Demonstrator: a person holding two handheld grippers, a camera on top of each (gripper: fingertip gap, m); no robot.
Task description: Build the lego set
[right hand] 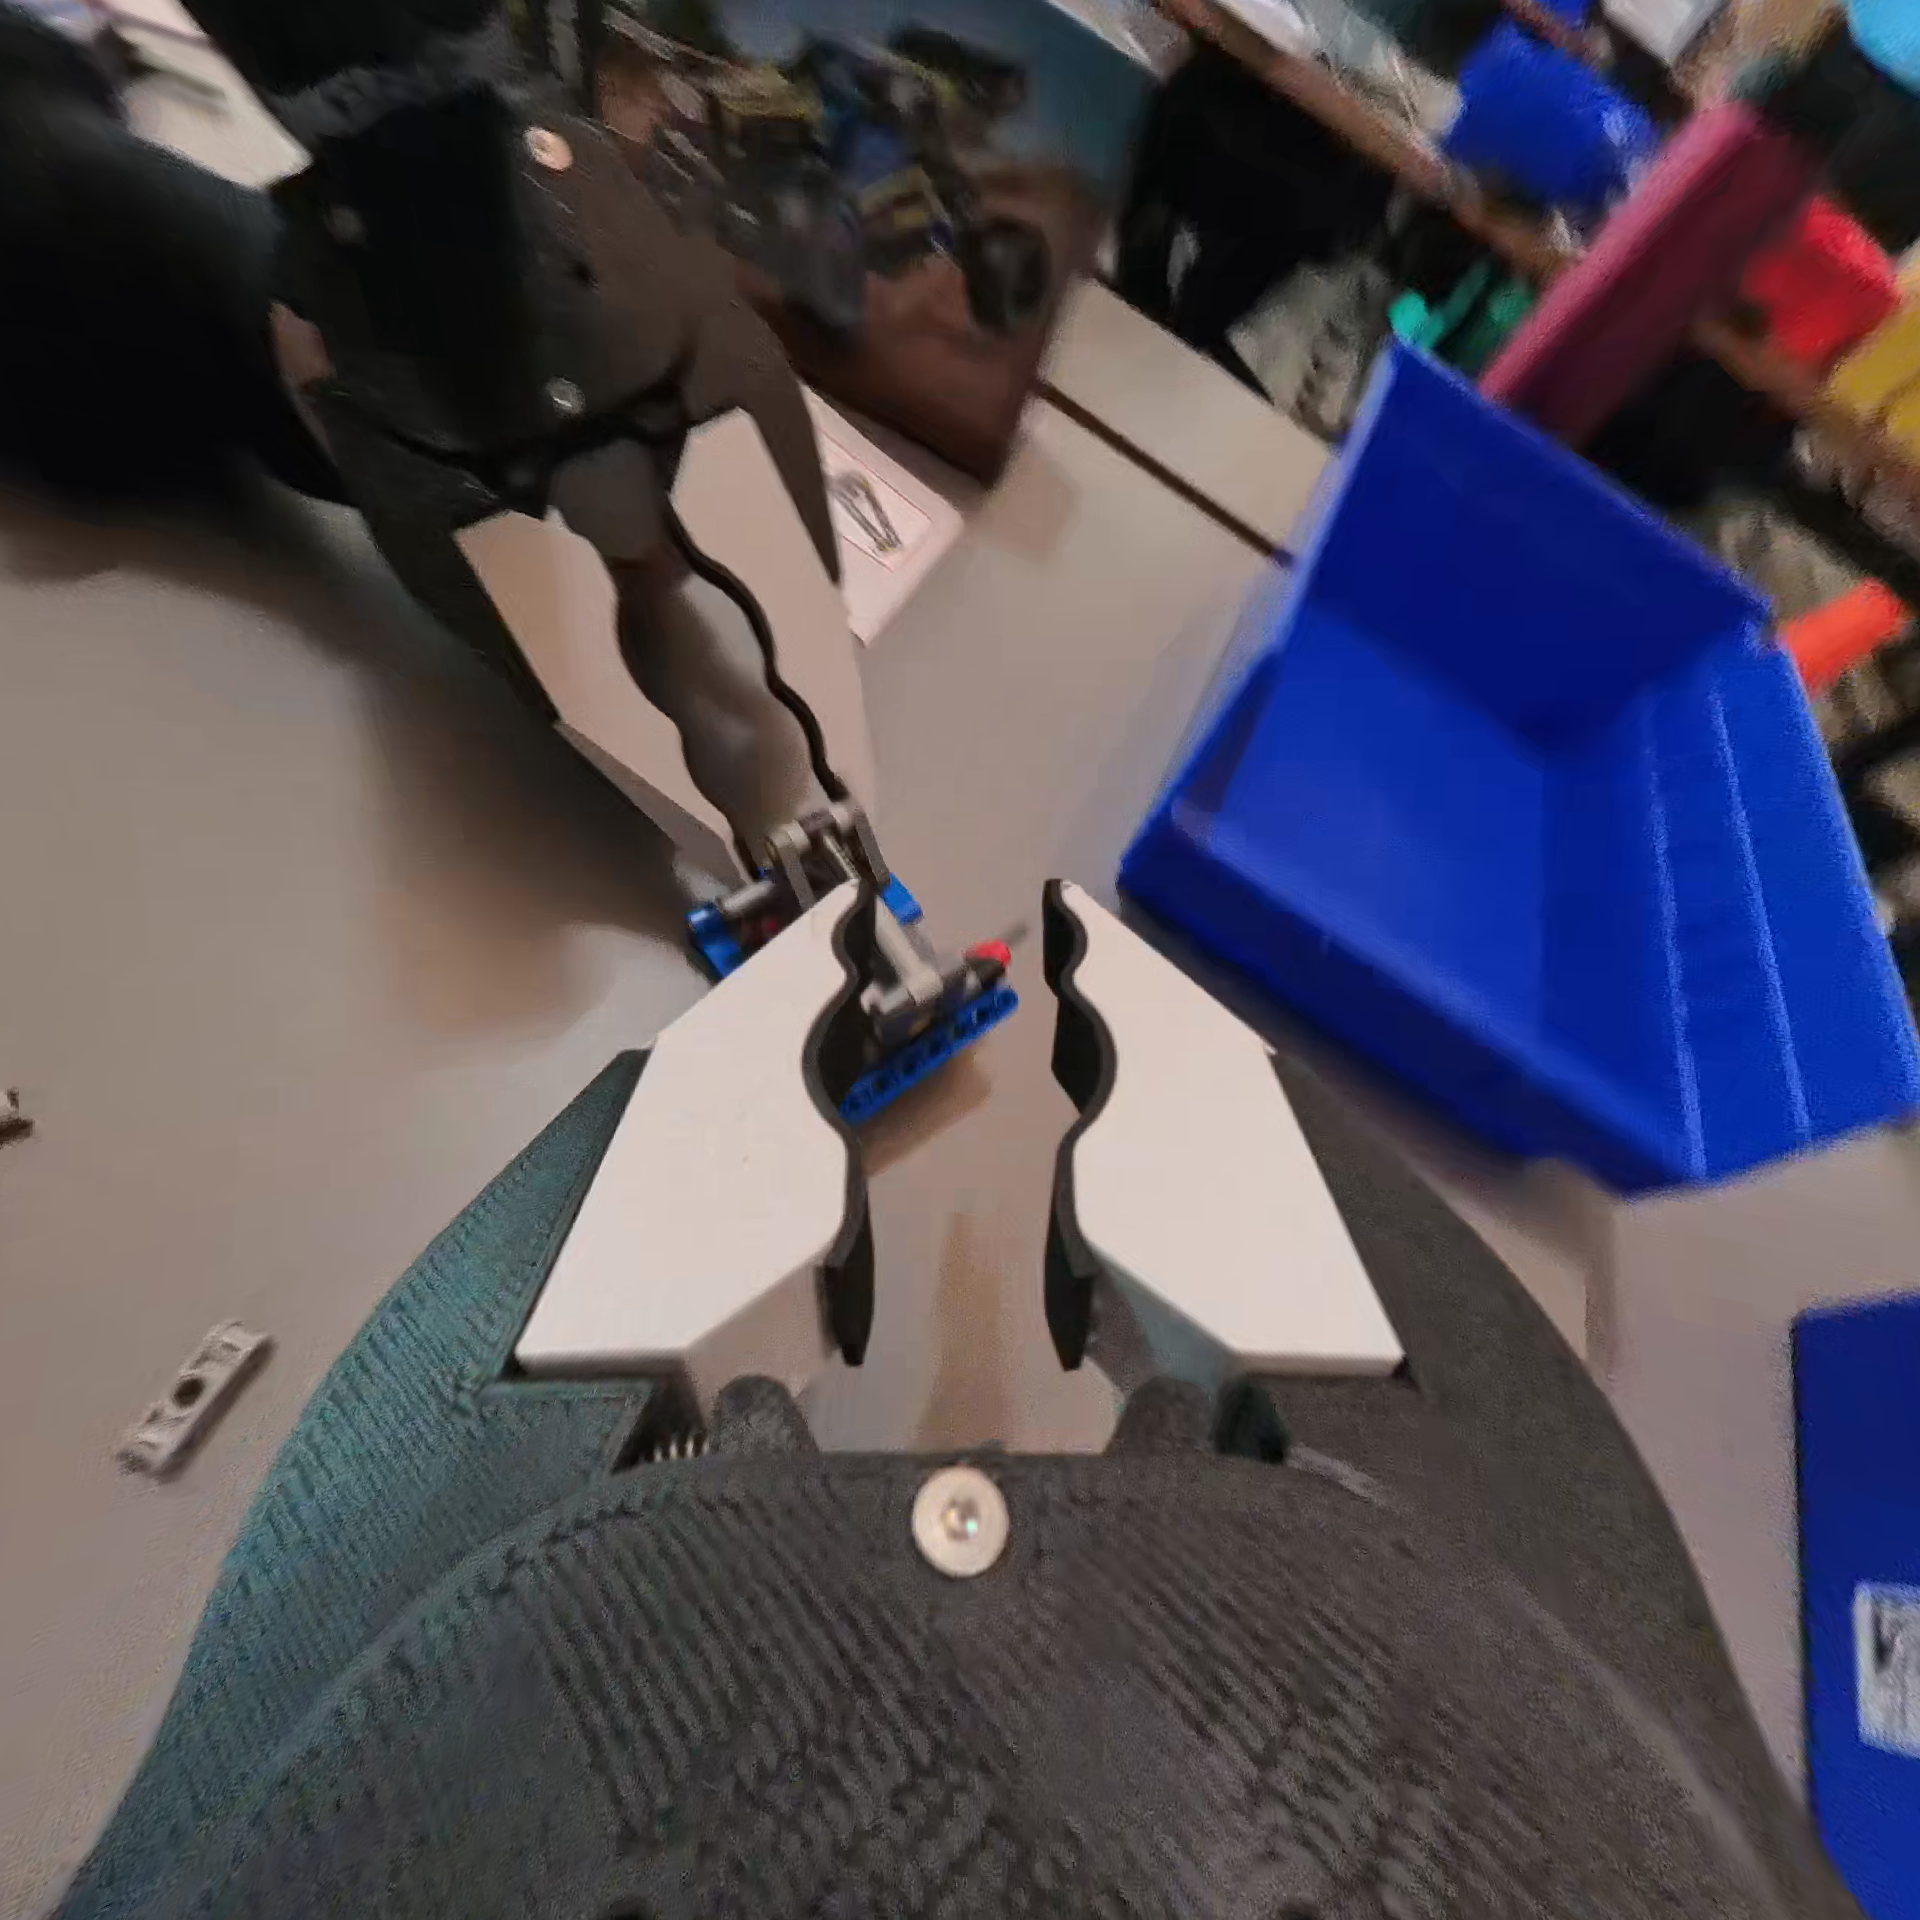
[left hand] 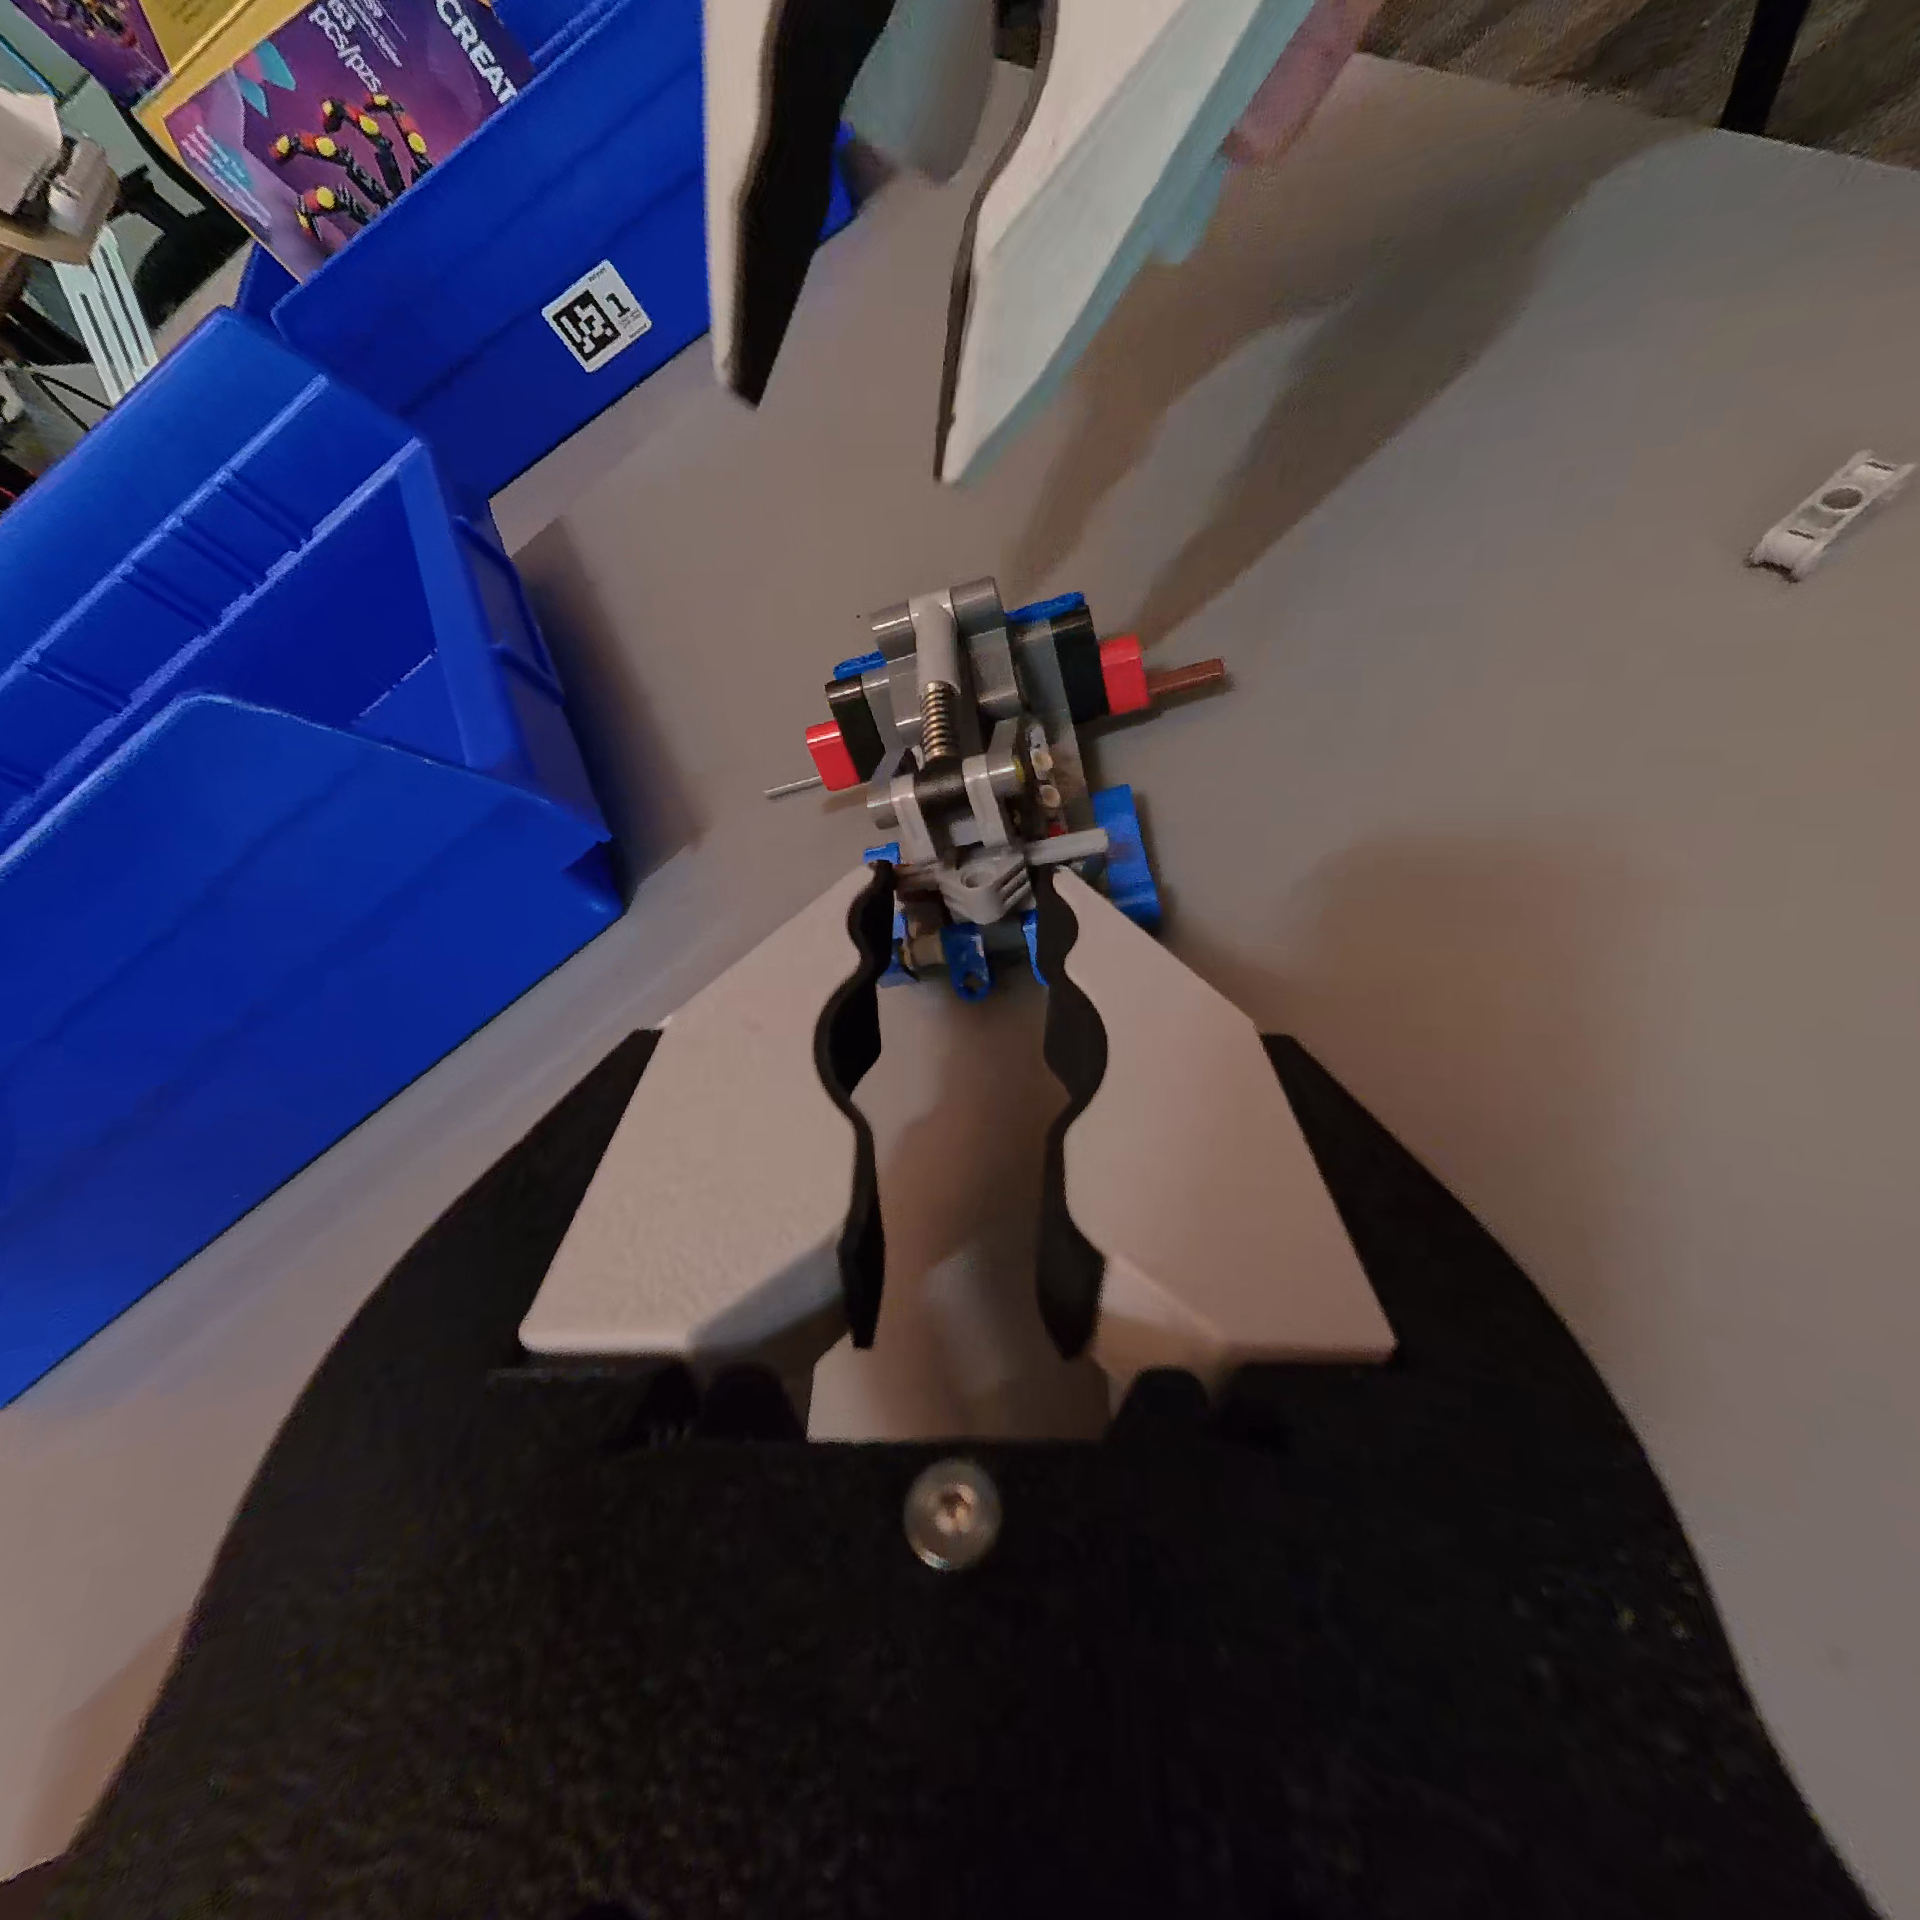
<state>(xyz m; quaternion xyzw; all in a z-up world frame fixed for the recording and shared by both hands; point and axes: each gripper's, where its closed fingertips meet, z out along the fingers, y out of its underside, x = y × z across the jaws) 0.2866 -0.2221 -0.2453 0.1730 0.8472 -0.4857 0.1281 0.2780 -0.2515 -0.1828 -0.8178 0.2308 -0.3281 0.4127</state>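
Left gripper (left hand: 961,914): low over the table (left hand: 1455,935), fingers pointing forward and down; both pads are clamped on the near end of the brick model (left hand: 977,769).
Left gripper, far side: in the right wrist view it slopes down from the upper left, its tips (right hand: 821,821) meeting the model's grey linkage.
Brick model: sits on the grey table, built of blue, grey, black and red pieces, with a metal spring up its middle and a brown axle sticking out on the right.
Right gripper (right hand: 951,935): tilted down toward the model from the opposite end, jaws apart; the model (right hand: 914,997) shows by its left finger (right hand: 831,997), apparently below it rather than gripped, though blur makes contact hard to judge. The right finger is clear of it.
Right gripper, from the left view: hangs above the model's far end, tips (left hand: 748,384) off the table.
Bins: blue bins (left hand: 260,831) stand left of the model; an empty one (right hand: 1538,883) is just right of the right gripper.
Loose part: a small white piece (left hand: 1834,514) lies well apart on the table.
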